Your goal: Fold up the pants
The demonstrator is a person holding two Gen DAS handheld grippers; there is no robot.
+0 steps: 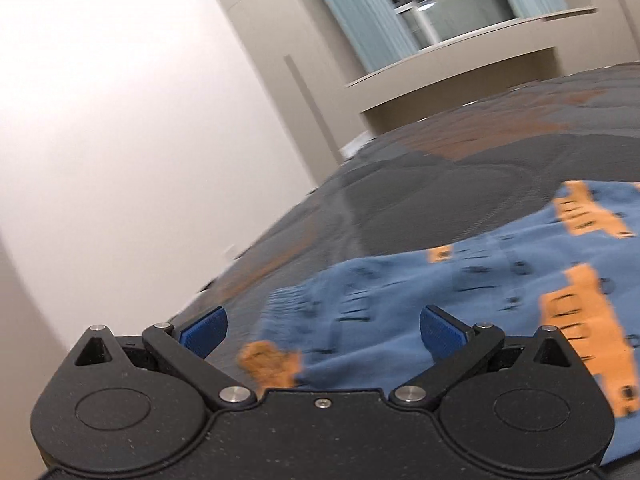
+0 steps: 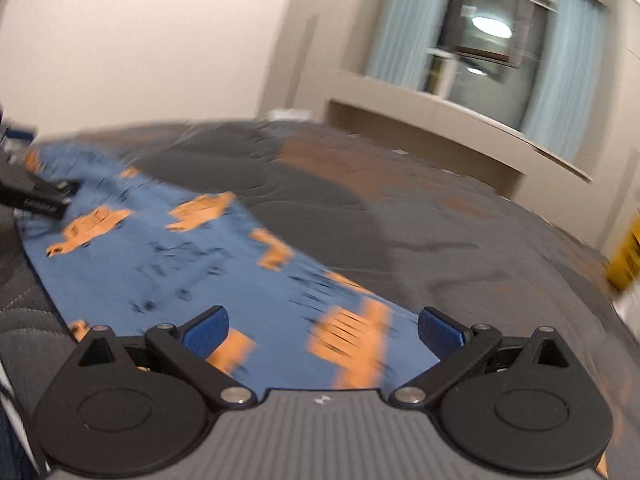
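Plainly, the blue pants (image 2: pixel 192 264) lay spread flat on the bed (image 2: pixel 460 248), a child's pair printed with orange vehicles and small dark marks. The bed's cover was a dark grey quilted fabric with rust-orange patches, and the pants lay near its close edge, stretching from the left side across toward the middle.

The left gripper (image 1: pixel 324 330) hung low over one end of the pants (image 1: pixel 460 288), its jaws spread wide and nothing between them. Its blue fingertips (image 1: pixel 204 330) stood on either side of the cloth's edge; one was over the grey cover, the other over the blue fabric. Whether they touched the cloth could not be told from the blur. A small orange tuft or tie (image 1: pixel 272 364) lay at the fabric's edge just ahead of the gripper's body.

The right gripper (image 2: pixel 323 330) was likewise held wide, with nothing in it, low over the other end of the pants. Its blue pads (image 2: pixel 206 330) sat above the printed fabric and its right-hand border. At the far left of that view part of a dark tool, seemingly the other gripper, reached in over the pants' far end.

Beyond the bed stood a pale wall (image 1: pixel 140 100), a beige ledge (image 2: pixel 460 120) under a window (image 2: pixel 492 40), and light blue curtains (image 1: pixel 360 12) on both sides. Something yellow (image 2: pixel 628 256) showed blurred at the bed's right edge.
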